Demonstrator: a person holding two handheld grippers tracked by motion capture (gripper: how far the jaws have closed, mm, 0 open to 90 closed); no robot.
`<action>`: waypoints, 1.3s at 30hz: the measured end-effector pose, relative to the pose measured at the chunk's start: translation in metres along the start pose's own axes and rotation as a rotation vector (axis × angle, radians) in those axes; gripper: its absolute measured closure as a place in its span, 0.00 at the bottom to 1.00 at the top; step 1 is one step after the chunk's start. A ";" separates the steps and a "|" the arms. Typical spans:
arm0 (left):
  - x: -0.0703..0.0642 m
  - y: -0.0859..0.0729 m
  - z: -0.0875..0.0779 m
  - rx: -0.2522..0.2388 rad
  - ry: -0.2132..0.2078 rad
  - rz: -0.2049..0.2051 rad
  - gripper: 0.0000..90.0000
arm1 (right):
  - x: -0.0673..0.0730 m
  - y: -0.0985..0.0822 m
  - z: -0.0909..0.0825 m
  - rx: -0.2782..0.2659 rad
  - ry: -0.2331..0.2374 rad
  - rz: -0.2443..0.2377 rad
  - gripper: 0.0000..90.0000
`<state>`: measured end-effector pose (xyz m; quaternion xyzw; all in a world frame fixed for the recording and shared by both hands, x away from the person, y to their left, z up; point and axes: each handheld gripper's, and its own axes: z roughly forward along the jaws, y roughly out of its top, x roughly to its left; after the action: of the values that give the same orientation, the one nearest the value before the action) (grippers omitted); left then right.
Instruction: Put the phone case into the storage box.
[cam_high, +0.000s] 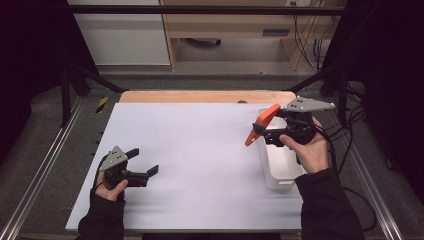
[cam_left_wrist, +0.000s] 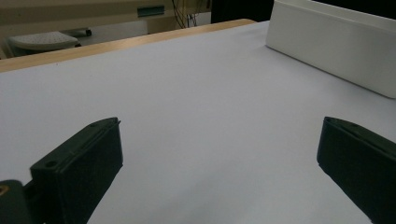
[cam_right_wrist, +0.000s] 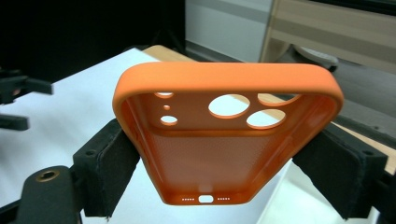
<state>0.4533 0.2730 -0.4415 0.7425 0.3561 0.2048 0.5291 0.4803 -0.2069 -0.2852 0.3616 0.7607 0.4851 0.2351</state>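
From the high view, your right tool (cam_high: 261, 131) holds the orange phone case (cam_high: 262, 123) tilted above the white bin (cam_high: 280, 172) at the counter's (cam_high: 200, 160) right side; your left tool (cam_high: 145, 162) hovers apart and empty. In the left gripper view, its jaws stand wide over bare counter. In the right gripper view, the jaws clamp the case (cam_right_wrist: 224, 140) by its long sides; it looks light, soft and bendy, so grip gently.
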 end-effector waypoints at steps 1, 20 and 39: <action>0.001 0.000 -0.001 0.002 0.001 0.001 0.00 | -0.002 0.001 0.000 0.001 -0.010 0.003 0.18; 0.007 -0.004 -0.002 0.006 0.012 -0.005 0.00 | -0.031 0.010 0.012 0.008 -0.199 0.076 0.18; 0.007 -0.005 0.001 0.018 0.002 0.002 0.00 | -0.055 0.015 0.039 0.034 -0.364 0.138 0.18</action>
<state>0.4572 0.2788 -0.4473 0.7473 0.3577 0.2029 0.5219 0.5476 -0.2231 -0.2874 0.4985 0.6872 0.4137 0.3287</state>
